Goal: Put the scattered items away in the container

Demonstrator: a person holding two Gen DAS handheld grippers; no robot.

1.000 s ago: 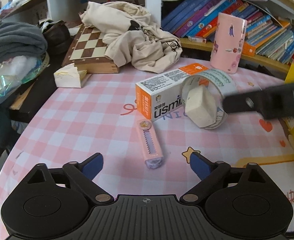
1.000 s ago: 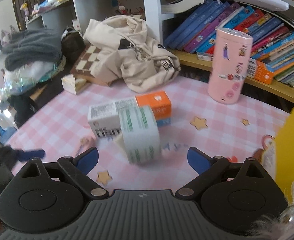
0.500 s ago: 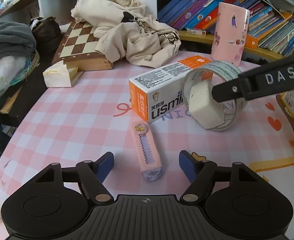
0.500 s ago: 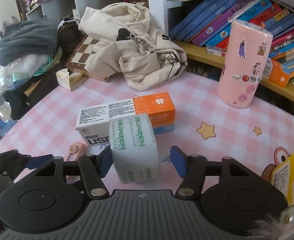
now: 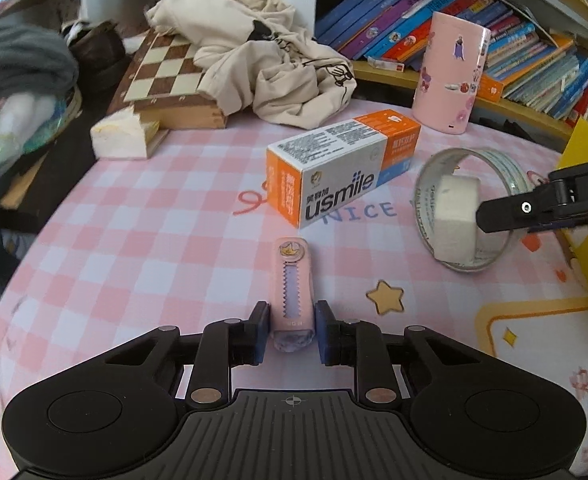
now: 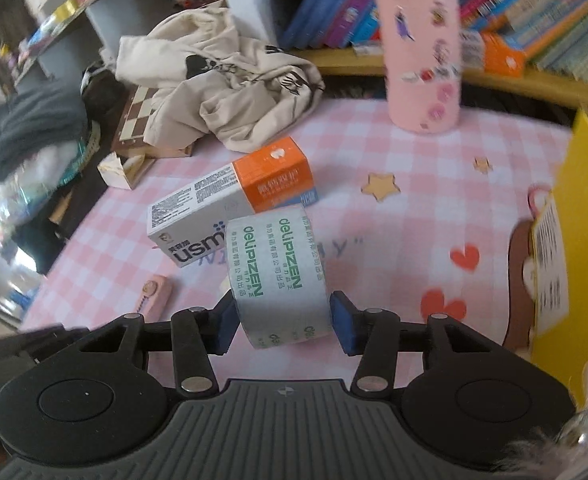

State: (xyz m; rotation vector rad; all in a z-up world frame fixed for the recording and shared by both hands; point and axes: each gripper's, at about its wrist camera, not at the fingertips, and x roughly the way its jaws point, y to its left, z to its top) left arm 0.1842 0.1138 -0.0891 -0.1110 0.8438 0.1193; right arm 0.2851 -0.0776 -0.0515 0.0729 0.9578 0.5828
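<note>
- Left tongs: a second ago they stood wide apart over the pink utility knife; now both blue pads press on the knife's near end. The clamp is complete. The knife lies flat on the table, long axis running from 6 toward 12 o'clock away from the tongs.
- Right tongs: a second ago they were wide apart and short of the tape roll; now they straddle its near lower part and the jaws are closing. The left pad appears in contact with the roll's side; at the right pad a sliver of a gap seems to remain, so I judge the grip not yet firm.
- Tape roll: stands on edge on the table, printed band facing the right camera. In the left view it sits at 2 o'clock from the knife, a white block lodged in its core.
- Toothpaste box: lies on the table at 12 o'clock from the knife, touching or just behind the roll in the right view; untouched by either tongs.
- Container: a yellow box at 3 o'clock of the right view is the likely target; its inside is not shown.
- Consequence: both hands have gone from approach to grasp. Two items are near ready to lift; the toothpaste box remains for a later pass.
</note>
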